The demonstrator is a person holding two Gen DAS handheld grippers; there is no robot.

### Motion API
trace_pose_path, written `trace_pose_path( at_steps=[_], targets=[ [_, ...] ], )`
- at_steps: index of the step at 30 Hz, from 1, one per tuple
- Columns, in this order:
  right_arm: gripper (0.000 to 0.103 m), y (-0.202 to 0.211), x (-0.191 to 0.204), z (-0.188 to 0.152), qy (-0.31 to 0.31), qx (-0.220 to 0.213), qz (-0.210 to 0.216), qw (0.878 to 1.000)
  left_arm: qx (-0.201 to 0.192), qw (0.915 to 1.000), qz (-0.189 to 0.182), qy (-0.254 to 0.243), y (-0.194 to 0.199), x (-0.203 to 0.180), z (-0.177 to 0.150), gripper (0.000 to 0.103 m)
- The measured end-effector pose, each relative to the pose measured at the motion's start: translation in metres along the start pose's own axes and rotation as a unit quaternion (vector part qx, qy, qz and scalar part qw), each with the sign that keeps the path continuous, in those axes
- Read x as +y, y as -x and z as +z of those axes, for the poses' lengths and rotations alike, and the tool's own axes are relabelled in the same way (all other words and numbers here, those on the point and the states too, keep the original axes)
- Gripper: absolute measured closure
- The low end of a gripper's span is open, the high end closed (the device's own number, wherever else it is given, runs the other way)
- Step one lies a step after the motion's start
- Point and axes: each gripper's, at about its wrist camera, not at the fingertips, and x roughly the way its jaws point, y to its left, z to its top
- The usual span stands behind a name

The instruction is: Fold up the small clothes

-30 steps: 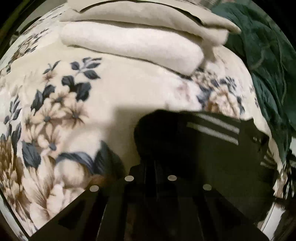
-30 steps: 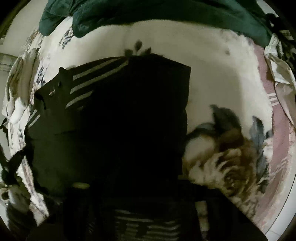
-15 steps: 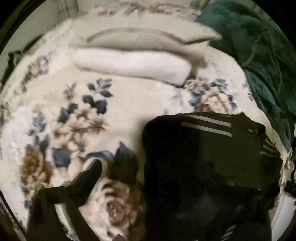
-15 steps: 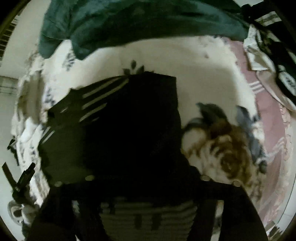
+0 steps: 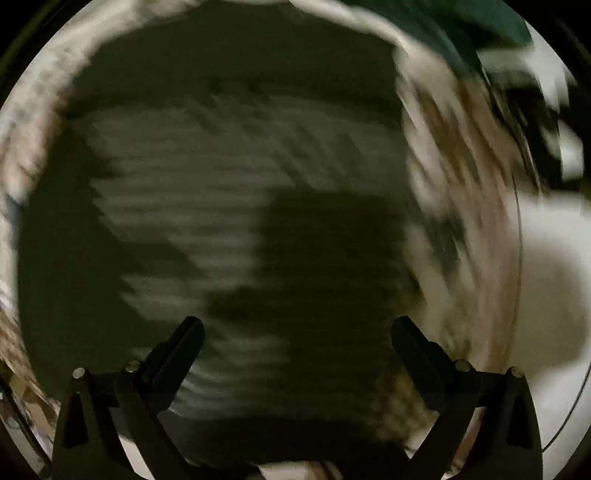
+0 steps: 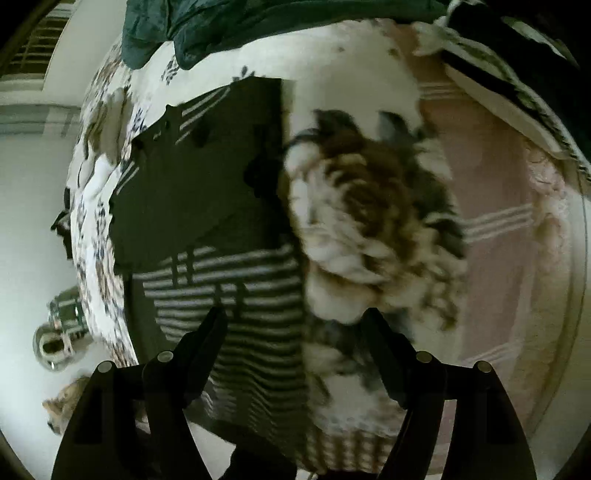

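Both of your grippers have let go since the earlier frames and lifted away from the dark folded garment with pale side stripes (image 6: 207, 166), which lies flat on the cream floral blanket (image 6: 369, 221). Your left gripper (image 5: 295, 332) has swept sideways; its view is now heavily blurred, showing a dark striped fabric (image 5: 207, 206) beneath it. Its jaws stand wide apart with nothing between them. Your right gripper (image 6: 295, 325) has just been opening, and its jaws are also apart and empty, hovering over the near edge of a black-and-white striped garment (image 6: 229, 288) that lies just in front of the folded dark one. A dark green blanket (image 6: 229, 26) is bunched at the far end of the bed. Releasing suggests the fold on the dark garment is finished, and the striped one looks like your next piece.
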Motion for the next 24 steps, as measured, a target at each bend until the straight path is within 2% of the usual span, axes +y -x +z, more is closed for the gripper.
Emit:
trace_pose_path(
  at_steps=[3,4,5,6,7,8,9,10,11,12,14,16,18,19,20,24],
  targets=[
    [0.026,0.004,-0.022,0.012,0.013,0.002,-0.002,1.0,0.033,0.9992,0.002,-0.024,-0.042,-0.044,-0.035,0.001],
    [0.026,0.003,-0.028,0.02,0.015,0.0,0.0,1.0,0.041,0.9985,0.003,-0.035,-0.054,-0.054,-0.044,0.006],
    [0.026,0.001,-0.032,0.029,0.017,-0.002,0.003,1.0,0.045,0.998,0.006,-0.045,-0.064,-0.062,-0.051,0.017],
    [0.026,-0.004,-0.033,0.04,0.019,-0.007,0.009,1.0,0.045,0.9974,0.017,-0.054,-0.074,-0.068,-0.056,0.021],
    [0.026,-0.012,-0.032,0.054,0.024,-0.013,0.018,0.999,0.04,0.9968,0.028,-0.063,-0.08,-0.071,-0.06,0.032],
    [0.026,-0.018,-0.03,0.063,0.023,-0.015,0.024,0.999,0.028,0.9962,0.044,-0.07,-0.084,-0.07,-0.061,0.053],
    [0.026,-0.027,-0.029,0.076,0.022,-0.018,0.033,0.999,0.018,0.9958,0.056,-0.07,-0.084,-0.066,-0.061,0.063],
    [0.026,-0.038,-0.027,0.096,0.016,-0.022,0.047,0.999,0.01,0.9958,0.061,-0.067,-0.082,-0.062,-0.06,0.082],
    [0.026,-0.044,-0.025,0.105,0.012,-0.024,0.055,0.998,0.002,0.9964,0.058,-0.062,-0.079,-0.057,-0.059,0.095],
    [0.026,-0.056,-0.023,0.125,0.007,-0.029,0.068,0.997,-0.006,0.9967,0.06,-0.054,-0.075,-0.05,-0.057,0.098],
    [0.026,-0.071,-0.021,0.149,-0.007,-0.036,0.08,0.996,-0.019,0.9975,0.05,-0.046,-0.067,-0.042,-0.054,0.098],
    [0.027,-0.093,-0.02,0.177,-0.022,-0.029,0.113,0.993,-0.036,0.9979,0.043,-0.034,-0.057,-0.035,-0.054,0.098],
    [0.049,-0.116,-0.018,0.195,-0.044,-0.004,0.128,0.991,-0.045,0.9979,0.038,-0.026,-0.048,-0.031,-0.055,0.098],
    [0.075,-0.119,-0.014,0.199,-0.045,-0.005,0.127,0.991,-0.051,0.9979,0.034,-0.02,-0.042,-0.03,-0.055,0.098],
    [0.091,-0.121,-0.011,0.2,-0.042,-0.007,0.126,0.991,-0.057,0.9978,0.029,-0.016,-0.034,-0.029,-0.056,0.098],
    [0.095,-0.108,0.017,0.197,-0.013,-0.03,0.099,0.995,-0.111,0.9937,0.013,0.011,0.01,-0.014,-0.058,0.098]
  ],
)
